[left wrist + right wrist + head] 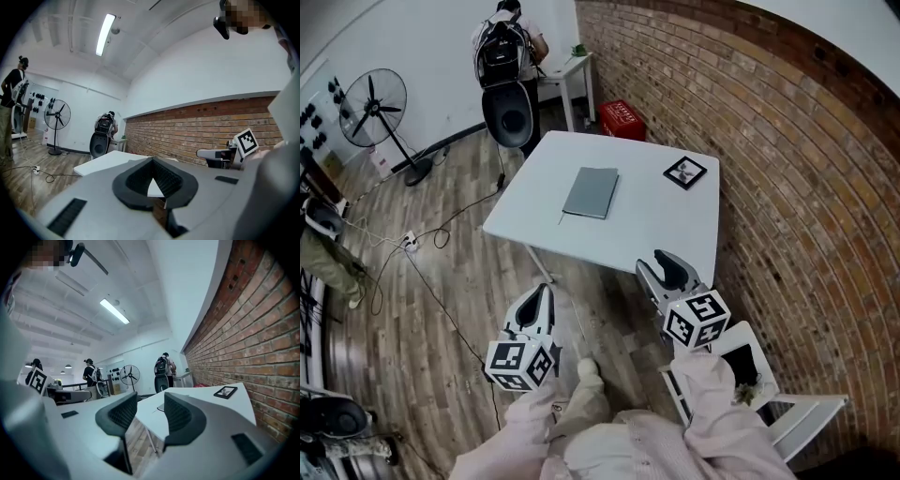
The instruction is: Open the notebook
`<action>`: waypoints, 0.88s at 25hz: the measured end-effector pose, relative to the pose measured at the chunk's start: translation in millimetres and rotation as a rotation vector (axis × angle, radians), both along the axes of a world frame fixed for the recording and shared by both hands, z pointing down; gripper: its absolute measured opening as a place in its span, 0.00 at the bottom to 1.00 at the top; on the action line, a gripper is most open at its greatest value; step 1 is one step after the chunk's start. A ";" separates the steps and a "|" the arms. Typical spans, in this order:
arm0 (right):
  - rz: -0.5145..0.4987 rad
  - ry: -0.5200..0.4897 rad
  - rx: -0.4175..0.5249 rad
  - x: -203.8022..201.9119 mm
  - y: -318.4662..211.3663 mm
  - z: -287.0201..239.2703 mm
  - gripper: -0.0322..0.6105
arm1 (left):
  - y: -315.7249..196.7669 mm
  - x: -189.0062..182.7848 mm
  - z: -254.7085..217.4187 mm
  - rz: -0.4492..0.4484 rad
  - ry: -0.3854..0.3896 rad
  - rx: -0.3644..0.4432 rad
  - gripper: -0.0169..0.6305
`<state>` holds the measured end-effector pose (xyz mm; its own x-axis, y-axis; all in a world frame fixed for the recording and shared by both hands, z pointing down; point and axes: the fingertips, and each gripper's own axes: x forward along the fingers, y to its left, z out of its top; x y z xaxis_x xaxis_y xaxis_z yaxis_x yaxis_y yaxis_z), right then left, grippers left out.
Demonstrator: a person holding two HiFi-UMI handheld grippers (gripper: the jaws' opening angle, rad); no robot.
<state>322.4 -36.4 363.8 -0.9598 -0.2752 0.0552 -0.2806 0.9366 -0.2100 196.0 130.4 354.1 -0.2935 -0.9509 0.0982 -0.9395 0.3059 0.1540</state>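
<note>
The closed grey rectangular notebook (pixel 591 192) lies flat near the middle of the white rectangular bench (pixel 628 239), which fills the centre of the head view. Its cover is down. Up and to the right of it, near the bench's far right corner, sits a small black-framed square card (pixel 685 172), well apart from the notebook.

Your left tool (pixel 546 289) hangs in the lower middle of the head view, over the wooden plank floor (pixel 450 281) and just short of the bench's near edge. In the left gripper view its dark ribbed pads run together to a point at the tips (pixel 152 159), so it is closed, with nothing gripped. Only a sliver of the white bench top shows through the gap behind the tips.

Your right tool (pixel 661 262) is to the right of it, at the bench's near right corner, and touches nothing. In the right gripper view its two pads stand wide apart (pixel 150 401), with only bare bench and floor between them. The framed card (pixel 225 392) shows at the right of that view.

The red brick wall (pixel 787 169) runs down the right side of the head view. At the upper left stand a black pedestal fan (pixel 373 108) and a person with a backpack (pixel 506 42), and a red crate (pixel 622 119) sits beyond the bench
</note>
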 end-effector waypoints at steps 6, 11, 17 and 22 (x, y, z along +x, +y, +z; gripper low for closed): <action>0.022 0.049 -0.041 -58.6 -22.6 17.7 0.30 | -26.0 -62.6 14.2 0.029 0.039 -0.037 0.01; 0.040 0.081 -0.085 -95.5 -42.9 32.3 0.30 | -54.1 -105.1 27.9 0.063 0.074 -0.056 0.01; 0.090 0.109 -0.132 -130.9 -66.6 52.2 0.30 | -80.5 -148.2 50.8 0.102 0.094 -0.093 0.01; 0.103 0.121 -0.169 -154.3 -77.8 68.0 0.30 | -95.6 -176.5 69.0 0.130 0.123 -0.119 0.01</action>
